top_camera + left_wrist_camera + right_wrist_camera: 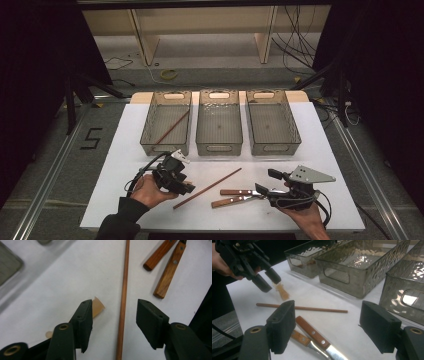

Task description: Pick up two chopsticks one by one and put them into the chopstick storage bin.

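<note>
— Which step is this?
— The left gripper (112, 315), jaws spread, hovers over the chopstick (123, 300) at frame centre; next it must drop and close.
— And the right gripper (327, 325)?
— Released above two wooden-handled knives (312, 333). A small tan piece (97, 307) sits beside the left jaw; three baskets (220, 125) wait beyond.

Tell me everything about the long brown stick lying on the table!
The stick is thin, straight, round and reddish brown, like wood. It lies flat on the white table, slanting from near the left hand-held gripper up toward the bins. The left gripper's open jaws hang over its lower part, one on each side, not pinching it. Two wooden-handled knives lie close beside it but apart. A similar stick sits in the left bin.
</note>
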### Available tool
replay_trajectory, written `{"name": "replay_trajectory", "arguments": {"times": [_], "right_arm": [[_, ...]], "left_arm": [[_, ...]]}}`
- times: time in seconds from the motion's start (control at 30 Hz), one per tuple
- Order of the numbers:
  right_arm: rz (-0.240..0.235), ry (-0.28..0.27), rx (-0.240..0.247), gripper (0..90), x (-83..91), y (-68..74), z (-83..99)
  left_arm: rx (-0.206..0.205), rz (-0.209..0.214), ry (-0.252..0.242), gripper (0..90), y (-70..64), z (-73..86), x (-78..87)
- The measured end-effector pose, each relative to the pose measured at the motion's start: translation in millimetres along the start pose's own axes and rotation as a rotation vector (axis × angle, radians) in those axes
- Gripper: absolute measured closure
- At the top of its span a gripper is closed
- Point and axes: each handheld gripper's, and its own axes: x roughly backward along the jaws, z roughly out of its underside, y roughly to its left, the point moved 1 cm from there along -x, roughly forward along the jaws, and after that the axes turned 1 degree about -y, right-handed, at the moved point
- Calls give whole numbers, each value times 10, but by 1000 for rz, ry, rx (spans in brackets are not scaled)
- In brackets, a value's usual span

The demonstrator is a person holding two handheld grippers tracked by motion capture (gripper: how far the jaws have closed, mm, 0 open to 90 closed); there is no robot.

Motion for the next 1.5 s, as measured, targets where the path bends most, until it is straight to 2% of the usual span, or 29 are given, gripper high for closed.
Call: {"name": "replay_trajectory", "arguments": {"times": [0.27,0.33,0.6,0.73,0.97,1.2,1.5], "right_arm": [[-1,-1,0,296,4,2,-2],[-2,1,1,296,3,4,-2],[-3,-1,3,296,5,5,-3],[-3,-2,5,296,5,6,-4],[-4,-1,6,296,4,7,-5],[-3,-2,6,296,6,9,-5],[-1,-2,8,296,7,8,-7]], "left_arm": [[-24,0,52,564,-54,36,-96],[-48,-2,75,581,-60,36,-118],[-83,-8,130,663,-137,49,-272],[-106,-10,151,715,-141,49,-292],[-99,-10,148,779,-160,52,-327],[-112,-24,166,802,-162,55,-360],[-137,-55,167,827,-199,51,-373]]}}
